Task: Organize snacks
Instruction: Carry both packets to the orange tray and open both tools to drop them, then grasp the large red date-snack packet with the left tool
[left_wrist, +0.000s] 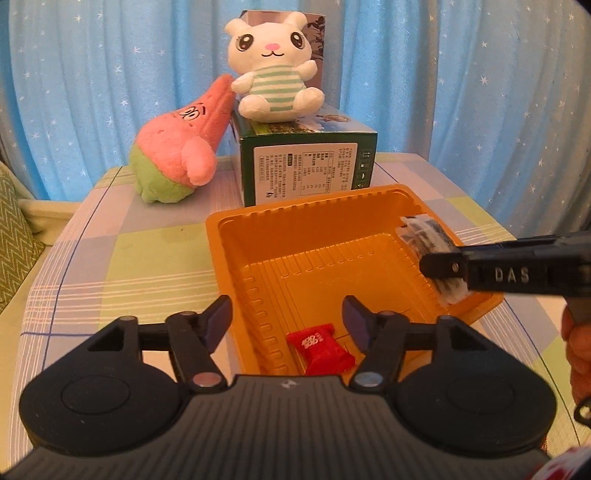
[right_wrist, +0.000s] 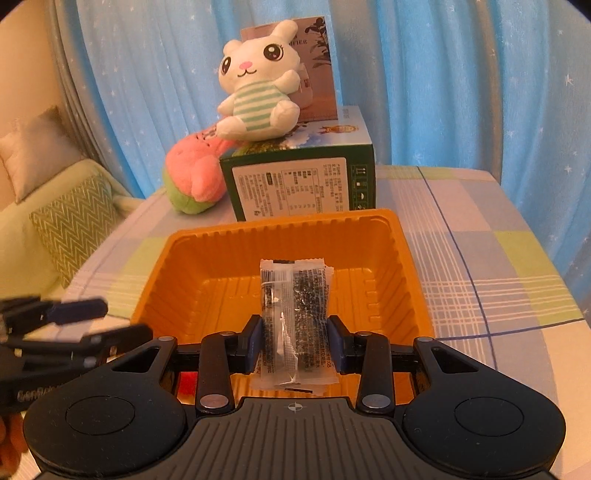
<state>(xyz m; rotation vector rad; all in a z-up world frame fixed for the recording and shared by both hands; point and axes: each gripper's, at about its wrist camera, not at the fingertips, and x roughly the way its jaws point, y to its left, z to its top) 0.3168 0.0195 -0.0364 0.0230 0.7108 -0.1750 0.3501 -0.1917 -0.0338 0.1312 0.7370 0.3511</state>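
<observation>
Clear packet (right_wrist: 293, 325) — dark speckled filling

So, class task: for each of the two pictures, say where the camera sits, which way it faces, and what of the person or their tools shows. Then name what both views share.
Left wrist: on the left gripper, facing forward and down into the orange tray; its open fingers flank a red snack; the right gripper and a hand enter at right.
Right wrist: on the right gripper, fingers clamping a clear snack packet over the tray; the left gripper enters at left.
Shared: tray, green box, bunny plush, pink plush, blue curtain.
</observation>
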